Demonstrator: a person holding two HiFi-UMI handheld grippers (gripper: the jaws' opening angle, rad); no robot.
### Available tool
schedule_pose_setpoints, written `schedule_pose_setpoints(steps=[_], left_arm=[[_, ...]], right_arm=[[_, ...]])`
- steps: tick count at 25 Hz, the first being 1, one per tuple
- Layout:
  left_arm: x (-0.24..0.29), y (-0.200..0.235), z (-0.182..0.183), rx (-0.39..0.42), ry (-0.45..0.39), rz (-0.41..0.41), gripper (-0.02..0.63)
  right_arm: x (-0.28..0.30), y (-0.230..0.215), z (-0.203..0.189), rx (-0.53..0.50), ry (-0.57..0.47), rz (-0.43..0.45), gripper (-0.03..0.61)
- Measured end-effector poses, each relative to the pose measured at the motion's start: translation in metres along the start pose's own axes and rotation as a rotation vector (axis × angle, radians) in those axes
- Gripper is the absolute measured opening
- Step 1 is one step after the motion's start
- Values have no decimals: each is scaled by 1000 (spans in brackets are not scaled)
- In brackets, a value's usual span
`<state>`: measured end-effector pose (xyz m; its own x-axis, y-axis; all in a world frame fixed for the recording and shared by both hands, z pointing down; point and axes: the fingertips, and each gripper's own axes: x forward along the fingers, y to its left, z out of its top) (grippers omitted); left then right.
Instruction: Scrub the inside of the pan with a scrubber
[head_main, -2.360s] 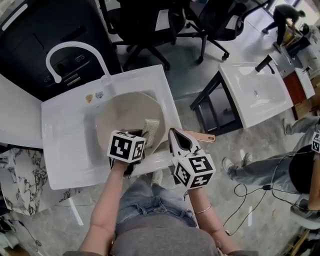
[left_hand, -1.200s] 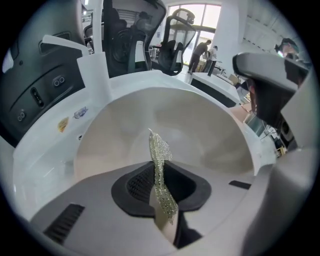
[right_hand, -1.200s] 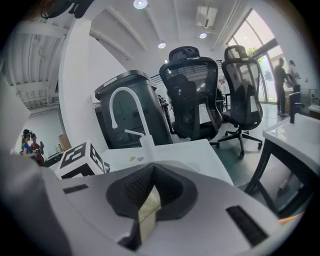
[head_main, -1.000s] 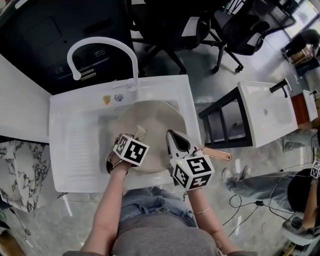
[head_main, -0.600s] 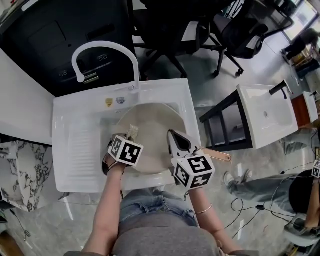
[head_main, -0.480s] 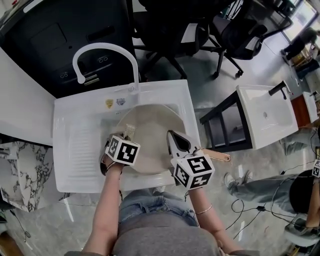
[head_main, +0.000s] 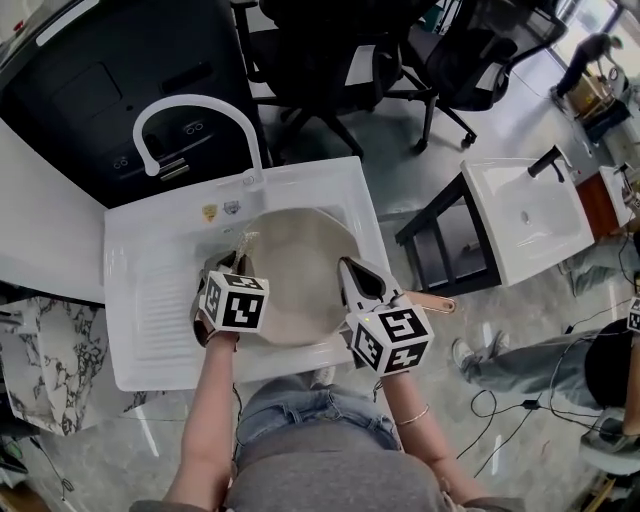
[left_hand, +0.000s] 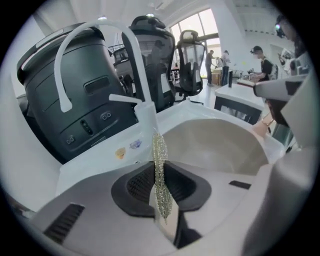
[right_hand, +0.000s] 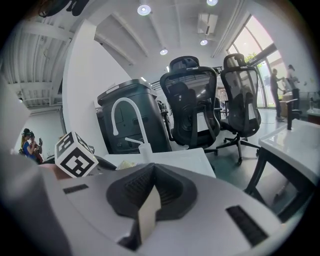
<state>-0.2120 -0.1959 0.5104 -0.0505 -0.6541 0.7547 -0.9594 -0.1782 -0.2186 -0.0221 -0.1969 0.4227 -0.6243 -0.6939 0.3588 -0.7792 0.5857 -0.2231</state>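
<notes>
My left gripper (left_hand: 161, 202) pinches the scrubber (left_hand: 159, 165) tight at the pan's (head_main: 300, 255) left rim. The right gripper (right_hand: 149, 202) is closed and empty. Scrubbing looks under way, unfinished.

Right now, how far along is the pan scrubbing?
Done: the pan sits in the sink, and the left claw is shut on the scrubber. In hand: the scrubber is at the pan's left rim, while the right claw, shut, sits by the handle. Left: scrubbing the inside; no suds or marks show, so I cannot tell how much is already clean.
</notes>
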Motion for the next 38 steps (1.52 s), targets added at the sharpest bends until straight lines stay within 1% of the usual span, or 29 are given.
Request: schedule_pose_setpoints(steps=[3, 6, 7, 9, 13, 15, 17, 19, 23, 26, 29, 33, 38], left_arm=[[-1, -30, 19, -28, -59, -113, 67], [4, -70, 31, -52, -79, -254, 67], [5, -83, 33, -57, -72, -295, 66], [8, -106, 33, -57, -40, -350, 66], [16, -146, 27, -20, 34, -427, 66], [23, -157, 24, -2, 54, -450, 66], [31, -162, 21, 6, 70, -454, 66], [39, -165, 18, -3, 91, -465, 66], [51, -166, 14, -45, 129, -498, 66], [65, -158, 9, -77, 156, -493, 66], [77, -147, 2, -80, 176, -456, 66], [87, -130, 3, -73, 164, -391, 66], [96, -92, 6, -27, 142, -264, 66]], right_arm=[[-9, -9, -1, 9, -7, -33, 11], [-18, -19, -2, 21, -12, -67, 11], [-21, -23, -3, 26, -13, -77, 11], [-26, -29, -5, 35, -14, -95, 11], [-32, -37, -9, 46, -12, -122, 11], [-32, -40, -10, 50, -9, -130, 11], [-32, -42, -11, 53, -6, -138, 9], [-31, -45, -12, 56, -4, -146, 11], [-27, -48, -13, 58, 9, -156, 11], [-21, -50, -14, 59, 21, -157, 11], [-14, -49, -14, 59, 33, -153, 11], [-2, -45, -13, 53, 44, -137, 11], [15, -35, -11, 42, 60, -107, 11]])
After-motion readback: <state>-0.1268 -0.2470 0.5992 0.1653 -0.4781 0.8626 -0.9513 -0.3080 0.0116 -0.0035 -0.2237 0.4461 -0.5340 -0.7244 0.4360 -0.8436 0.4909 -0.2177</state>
